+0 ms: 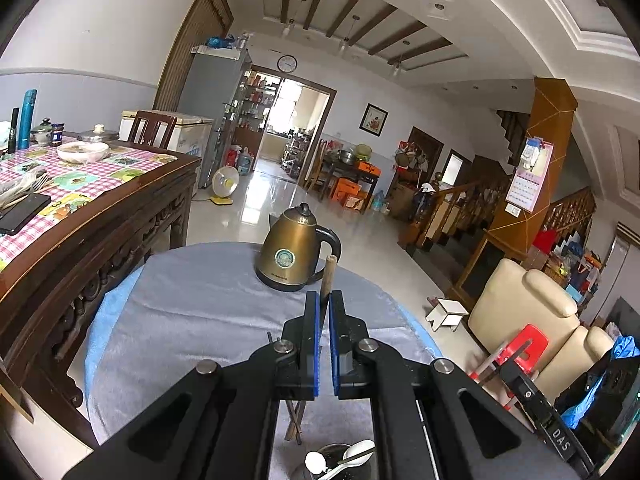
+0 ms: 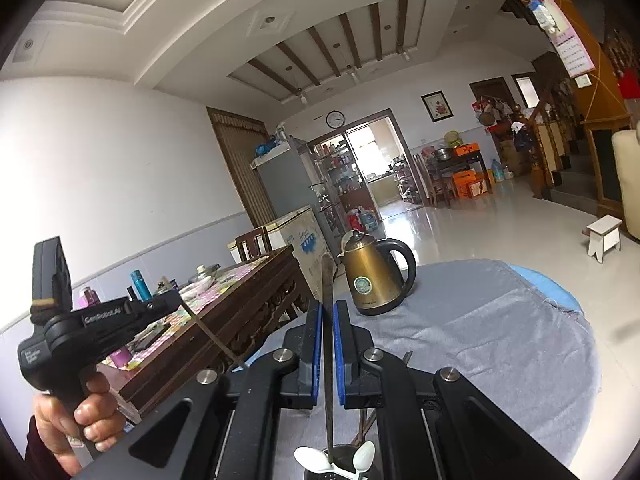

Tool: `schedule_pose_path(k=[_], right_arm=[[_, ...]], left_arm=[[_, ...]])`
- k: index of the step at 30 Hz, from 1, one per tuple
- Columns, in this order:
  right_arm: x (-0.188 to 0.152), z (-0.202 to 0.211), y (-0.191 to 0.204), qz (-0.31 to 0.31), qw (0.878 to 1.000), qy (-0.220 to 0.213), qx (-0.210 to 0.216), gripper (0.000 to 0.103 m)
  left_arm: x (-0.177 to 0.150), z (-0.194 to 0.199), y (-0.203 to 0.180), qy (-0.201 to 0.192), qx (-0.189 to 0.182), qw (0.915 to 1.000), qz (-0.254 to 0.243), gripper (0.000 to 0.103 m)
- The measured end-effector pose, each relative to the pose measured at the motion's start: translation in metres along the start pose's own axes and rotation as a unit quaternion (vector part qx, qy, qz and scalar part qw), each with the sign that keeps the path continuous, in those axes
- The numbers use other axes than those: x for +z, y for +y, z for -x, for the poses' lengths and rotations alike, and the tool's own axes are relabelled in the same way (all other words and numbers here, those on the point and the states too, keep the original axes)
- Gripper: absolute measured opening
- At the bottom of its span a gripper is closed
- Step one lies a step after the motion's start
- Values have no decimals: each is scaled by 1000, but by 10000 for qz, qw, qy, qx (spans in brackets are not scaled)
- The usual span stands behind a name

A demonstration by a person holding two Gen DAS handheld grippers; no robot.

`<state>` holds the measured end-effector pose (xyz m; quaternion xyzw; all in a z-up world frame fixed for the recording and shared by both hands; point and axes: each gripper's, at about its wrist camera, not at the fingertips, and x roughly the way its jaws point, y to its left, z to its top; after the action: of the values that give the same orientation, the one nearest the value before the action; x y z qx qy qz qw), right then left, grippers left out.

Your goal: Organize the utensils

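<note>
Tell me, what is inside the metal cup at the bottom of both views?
White spoons stand in the metal cup, and the dark stick held by the right tongs reaches into it. The arms cover the cup's bottom.

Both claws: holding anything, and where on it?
Left claw pinches a wooden stick-like utensil near its upper end. Right claw grips a thin utensil mid-shaft, its lower end in the holder.

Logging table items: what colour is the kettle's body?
Bronze-gold, with a black handle; the kettle shows best in the left wrist view.
</note>
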<state>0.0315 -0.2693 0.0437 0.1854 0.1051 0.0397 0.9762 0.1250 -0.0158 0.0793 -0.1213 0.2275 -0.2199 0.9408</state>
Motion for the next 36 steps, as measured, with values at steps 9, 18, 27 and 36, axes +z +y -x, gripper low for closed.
schedule_pose_path(k=[9, 18, 27, 36], right_arm=[[-13, 1, -3, 89, 9999, 145, -2, 7], [-17, 5, -12, 46, 9998, 169, -43, 7], [-23, 9, -15, 8, 9998, 200, -92, 7], [-29, 4, -22, -132, 9993, 339, -118, 7]], left_arm=[[-6, 0, -4, 139, 21, 9999, 21, 4], [-6, 5, -26, 102, -100, 9998, -105, 4], [-13, 2, -48, 223, -224, 9993, -215, 4], [-19, -5, -50, 339, -175, 9989, -253, 4]])
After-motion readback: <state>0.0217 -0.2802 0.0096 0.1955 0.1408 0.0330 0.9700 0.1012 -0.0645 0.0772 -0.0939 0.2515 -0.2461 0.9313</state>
